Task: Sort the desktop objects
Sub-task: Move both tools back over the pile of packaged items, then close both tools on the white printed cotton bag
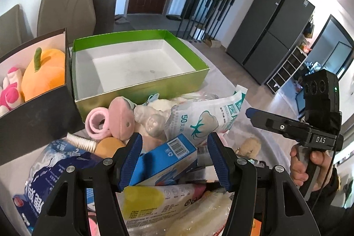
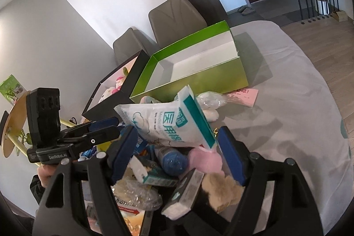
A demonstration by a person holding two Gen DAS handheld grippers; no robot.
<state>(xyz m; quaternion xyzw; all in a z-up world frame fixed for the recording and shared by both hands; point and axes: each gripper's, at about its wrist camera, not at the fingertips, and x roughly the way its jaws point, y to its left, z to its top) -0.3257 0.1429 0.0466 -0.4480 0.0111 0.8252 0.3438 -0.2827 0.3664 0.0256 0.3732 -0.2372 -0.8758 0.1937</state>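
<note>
Covering the round table (image 2: 298, 103) is a gray cloth, and on it sits the green box (image 1: 143, 90), big and open, with a bare white floor inside. Just beside the green box, touching its wall, stands the black box (image 1: 37, 114). An orange plush pumpkin (image 1: 44, 74) and a pink and white plush toy (image 1: 11, 90) lie in it.

In front of the green box is a messy pile of small things. On top of the pile lies the white cotton swab bag (image 2: 168, 121) with green letters, its far end pointing toward the green box. Nearer than that bag lies the blue carton (image 1: 163, 158) with a barcode. Next to it, closer to the black box, are a round pink plush (image 1: 121, 121) and a pink hair ring (image 1: 97, 123).

The left gripper (image 1: 174, 160) hangs over the pile with its blue pads wide apart on both sides of the blue carton, holding nothing. The right gripper (image 2: 177, 156) is wide apart too, over the pile just below the cotton swab bag, holding nothing.
</note>
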